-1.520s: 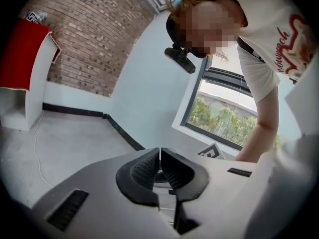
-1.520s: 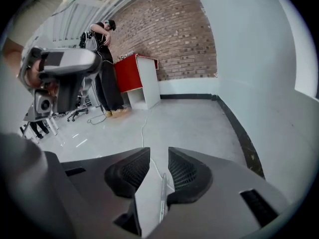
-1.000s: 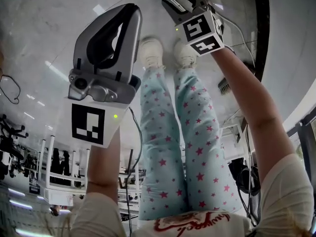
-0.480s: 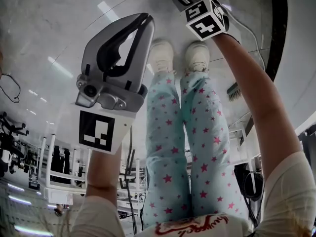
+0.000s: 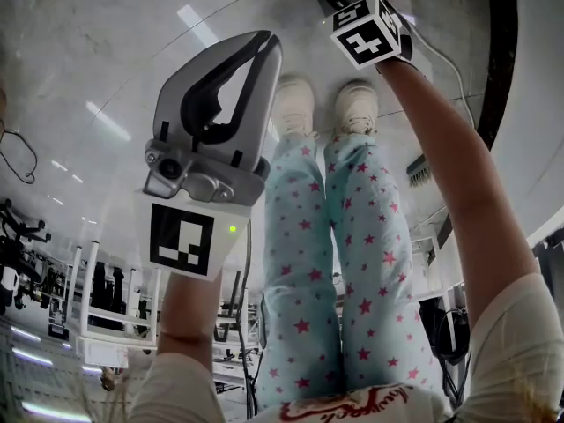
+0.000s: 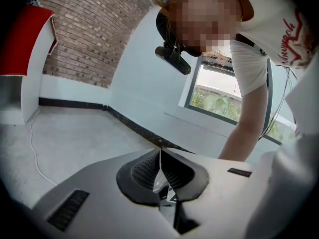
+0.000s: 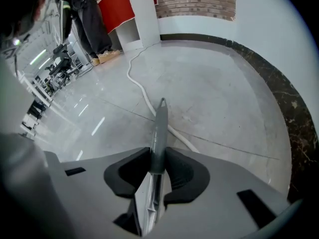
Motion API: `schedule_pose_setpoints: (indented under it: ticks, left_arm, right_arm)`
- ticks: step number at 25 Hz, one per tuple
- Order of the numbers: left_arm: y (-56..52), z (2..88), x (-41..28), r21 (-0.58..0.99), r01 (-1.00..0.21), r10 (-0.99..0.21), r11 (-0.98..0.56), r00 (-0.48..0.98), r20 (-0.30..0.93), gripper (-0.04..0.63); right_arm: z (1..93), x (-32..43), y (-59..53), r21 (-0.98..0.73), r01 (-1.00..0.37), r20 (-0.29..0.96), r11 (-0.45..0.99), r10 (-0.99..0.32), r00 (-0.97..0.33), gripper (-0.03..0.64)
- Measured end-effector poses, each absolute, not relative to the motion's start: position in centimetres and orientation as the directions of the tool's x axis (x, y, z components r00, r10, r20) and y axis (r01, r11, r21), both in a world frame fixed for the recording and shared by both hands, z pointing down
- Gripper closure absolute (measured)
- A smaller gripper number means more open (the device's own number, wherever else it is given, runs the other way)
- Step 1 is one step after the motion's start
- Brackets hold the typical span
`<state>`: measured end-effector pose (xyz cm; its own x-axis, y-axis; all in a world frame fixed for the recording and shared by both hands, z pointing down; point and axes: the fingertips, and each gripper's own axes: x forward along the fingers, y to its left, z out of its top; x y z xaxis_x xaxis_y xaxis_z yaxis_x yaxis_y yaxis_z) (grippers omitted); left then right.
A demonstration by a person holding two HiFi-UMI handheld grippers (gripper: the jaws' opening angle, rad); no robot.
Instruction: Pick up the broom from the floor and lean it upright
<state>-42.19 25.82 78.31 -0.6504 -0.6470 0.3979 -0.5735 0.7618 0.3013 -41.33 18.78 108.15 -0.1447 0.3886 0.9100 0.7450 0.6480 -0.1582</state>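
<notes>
Right gripper view: the right tool (image 7: 158, 159), jaws just closing, clamps the smooth, grey, tapering broom handle (image 7: 160, 126); the left tool (image 6: 160, 152) is empty, ribbed pads (image 6: 143, 171) together.

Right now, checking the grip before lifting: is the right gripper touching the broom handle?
Touching. In the right gripper view the right gripper has just been closing its jaws, and both pads press the broom handle.

The tips of the right gripper (image 7: 158, 158) run off the head view's top edge, and most of the broom (image 5: 419, 169) is hidden behind the right forearm (image 5: 451, 170), only bristles showing.
</notes>
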Motion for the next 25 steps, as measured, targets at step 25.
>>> schedule_pose_setpoints:
  ticks: [25]
  left_arm:
    - [20.6, 61.5, -44.6, 0.271, -0.643, -0.695, 0.717, -0.625, 0.354, 0.571]
  right_arm:
    - [85.5, -41.6, 14.7, -0.114, 0.681, 0.843, 0.723, 0.433, -0.319, 0.505]
